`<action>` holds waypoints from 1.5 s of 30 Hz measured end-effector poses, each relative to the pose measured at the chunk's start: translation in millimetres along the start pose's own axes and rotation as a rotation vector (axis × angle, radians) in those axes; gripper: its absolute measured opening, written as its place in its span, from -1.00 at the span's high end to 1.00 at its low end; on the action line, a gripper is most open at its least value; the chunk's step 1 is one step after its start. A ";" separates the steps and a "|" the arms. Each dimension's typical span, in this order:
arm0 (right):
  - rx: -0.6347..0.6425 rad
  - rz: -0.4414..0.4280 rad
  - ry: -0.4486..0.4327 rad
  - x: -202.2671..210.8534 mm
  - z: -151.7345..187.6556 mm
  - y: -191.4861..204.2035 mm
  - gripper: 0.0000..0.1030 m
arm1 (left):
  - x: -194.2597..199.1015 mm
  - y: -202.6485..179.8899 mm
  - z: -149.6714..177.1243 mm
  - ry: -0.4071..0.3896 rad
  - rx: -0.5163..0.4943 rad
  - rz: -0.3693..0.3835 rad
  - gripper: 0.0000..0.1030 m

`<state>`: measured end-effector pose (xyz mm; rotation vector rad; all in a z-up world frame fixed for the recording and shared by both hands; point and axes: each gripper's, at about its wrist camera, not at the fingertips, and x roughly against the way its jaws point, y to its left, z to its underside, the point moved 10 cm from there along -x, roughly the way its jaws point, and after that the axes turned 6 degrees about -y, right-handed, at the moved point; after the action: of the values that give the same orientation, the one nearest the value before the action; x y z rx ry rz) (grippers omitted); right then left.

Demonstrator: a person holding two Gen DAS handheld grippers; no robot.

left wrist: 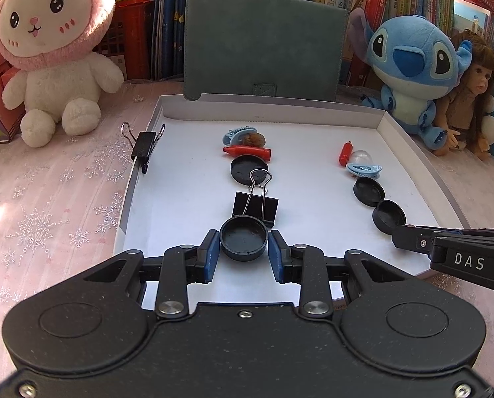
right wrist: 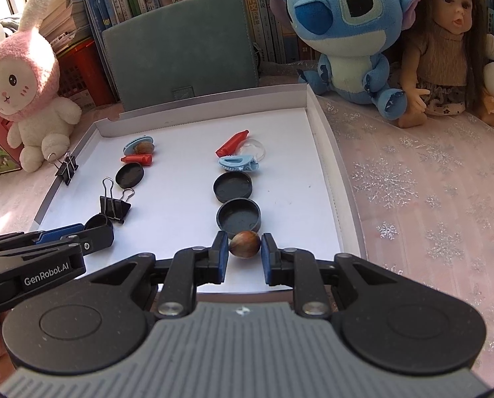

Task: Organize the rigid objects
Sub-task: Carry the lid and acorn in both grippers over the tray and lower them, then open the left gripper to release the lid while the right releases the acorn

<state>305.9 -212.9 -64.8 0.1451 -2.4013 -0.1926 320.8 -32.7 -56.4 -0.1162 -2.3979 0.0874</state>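
Right wrist view has the right claw (right wrist: 245, 247) clamped on a brown nut (right wrist: 244, 244) at its row's near end, the left claw (left wrist: 244, 248) gripping a black cap (left wrist: 244, 242); next, judged, both release gently.

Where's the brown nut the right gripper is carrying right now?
In the right wrist view, the brown nut sits between the right gripper's jaws, at the near end of the right row, just behind a black cap.
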 end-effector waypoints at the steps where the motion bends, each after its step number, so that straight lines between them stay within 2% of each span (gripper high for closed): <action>1: 0.001 0.001 -0.001 -0.7 -0.3 0.0 0.50 | -1.1 0.3 -0.7 -0.002 0.000 -0.001 0.42; 10: -0.003 0.005 -0.008 -7.4 -4.7 0.3 0.50 | -9.1 3.2 -6.1 -0.027 -0.008 -0.031 0.42; 14: 0.034 0.016 -0.011 -12.2 -8.0 1.6 0.50 | -11.9 3.7 -7.4 -0.042 -0.022 -0.050 0.42; 20: 0.011 0.010 -0.024 -15.1 -10.0 -0.3 0.50 | -14.9 6.0 -8.5 -0.064 -0.028 -0.069 0.41; 45: -0.019 -0.015 -0.068 -12.3 -7.5 -1.9 0.42 | -14.3 6.6 -7.2 -0.086 -0.035 -0.075 0.37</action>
<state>320.2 -213.6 -67.6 0.1496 -2.4657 -0.2306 336.6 -27.4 -61.3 -0.0389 -2.4879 0.0155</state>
